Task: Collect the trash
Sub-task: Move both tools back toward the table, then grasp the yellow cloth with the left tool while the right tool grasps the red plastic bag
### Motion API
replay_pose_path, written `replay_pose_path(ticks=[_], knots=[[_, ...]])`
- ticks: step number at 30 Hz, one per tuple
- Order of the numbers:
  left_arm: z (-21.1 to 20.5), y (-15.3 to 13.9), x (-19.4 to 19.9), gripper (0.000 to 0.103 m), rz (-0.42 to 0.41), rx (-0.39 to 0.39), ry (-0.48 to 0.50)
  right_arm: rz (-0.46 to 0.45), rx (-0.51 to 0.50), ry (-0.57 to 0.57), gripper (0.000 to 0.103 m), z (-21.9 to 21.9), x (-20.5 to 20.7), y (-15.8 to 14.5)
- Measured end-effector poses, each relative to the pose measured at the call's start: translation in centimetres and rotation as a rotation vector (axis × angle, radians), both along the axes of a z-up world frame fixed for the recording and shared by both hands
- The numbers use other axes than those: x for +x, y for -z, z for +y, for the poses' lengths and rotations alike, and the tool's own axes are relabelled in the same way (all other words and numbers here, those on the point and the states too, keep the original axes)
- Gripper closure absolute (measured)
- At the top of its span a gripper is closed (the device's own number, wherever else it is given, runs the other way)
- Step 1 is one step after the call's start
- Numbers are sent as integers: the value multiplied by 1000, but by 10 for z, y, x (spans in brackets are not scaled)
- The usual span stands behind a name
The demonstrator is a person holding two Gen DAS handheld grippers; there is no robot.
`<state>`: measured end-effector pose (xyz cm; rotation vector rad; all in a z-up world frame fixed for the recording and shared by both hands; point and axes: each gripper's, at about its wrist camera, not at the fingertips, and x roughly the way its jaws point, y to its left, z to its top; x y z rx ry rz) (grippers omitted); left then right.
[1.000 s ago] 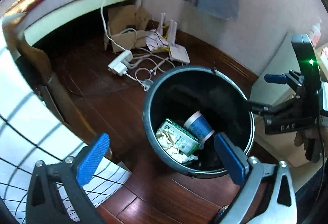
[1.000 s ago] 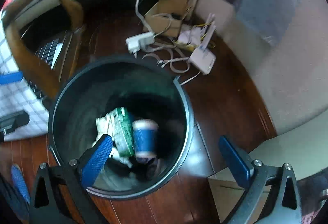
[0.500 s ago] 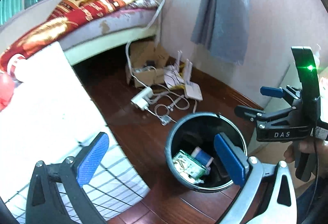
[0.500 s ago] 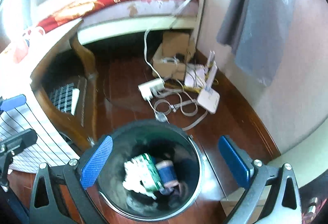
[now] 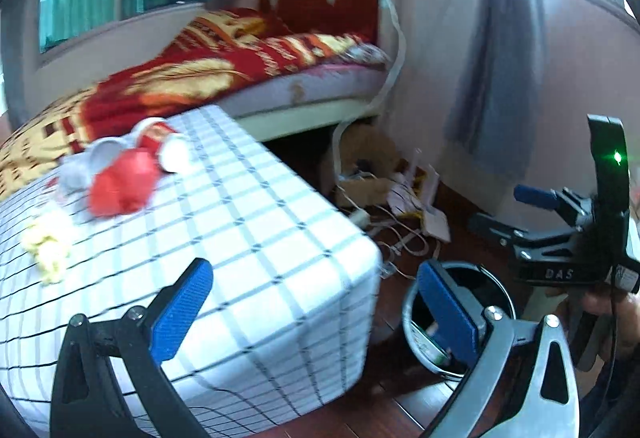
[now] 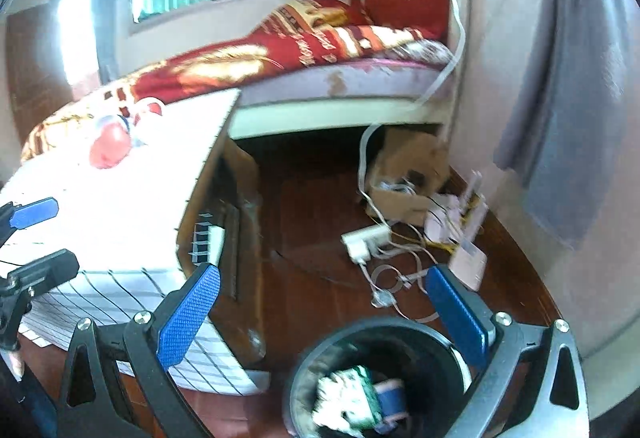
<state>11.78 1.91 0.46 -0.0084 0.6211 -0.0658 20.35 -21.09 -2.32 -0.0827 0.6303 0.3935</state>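
A black round trash bin (image 6: 384, 330) stands on the wooden floor and holds a green-white carton (image 6: 356, 398), crumpled paper and a blue cup (image 6: 390, 396); it also shows in the left wrist view (image 5: 496, 278). On the checked tablecloth (image 5: 248, 238) lie red and white crumpled trash (image 5: 120, 185), white cups (image 5: 172, 153) and a yellowish scrap (image 5: 46, 246). My left gripper (image 5: 316, 310) is open and empty, above the table's corner. My right gripper (image 6: 324, 314) is open and empty, above the bin; it also shows in the left wrist view (image 5: 520, 209).
A bed with a red-gold blanket (image 5: 224, 65) stands behind the table. A cardboard box (image 6: 408, 173), a power strip (image 6: 366, 240), cables and a white router (image 6: 468, 258) lie on the floor by the wall. A grey curtain (image 6: 572, 109) hangs at the right.
Both grippers have risen and tilted up from the bin. The bin has dropped low in both views and the table top with its trash has come into sight.
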Motion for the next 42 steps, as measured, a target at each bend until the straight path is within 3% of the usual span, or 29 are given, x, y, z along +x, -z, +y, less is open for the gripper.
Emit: replay_pose_path(ticks=[5,10,17,21,24,42], knots=[[42,-3,-11,0,-25,8,-89,-31,29,-70,0,37,1,-9],[94,-3,-27,1,-59,-55,-173,-26,21,-152,0,80,3,-17],[157,4,-33,5,-44,-45,-314,-82,27,-246,0,139,-4,-35],[188,7,-31,7,-38,-46,-372,-69,33,-321,1,175,-1,-39],[204,10,-27,11,-25,-46,-385,-58,10,-379,15,206,3,-41],[256,34,32,17,89,-83,-374,62,-73,-502,23,335,71,-20]])
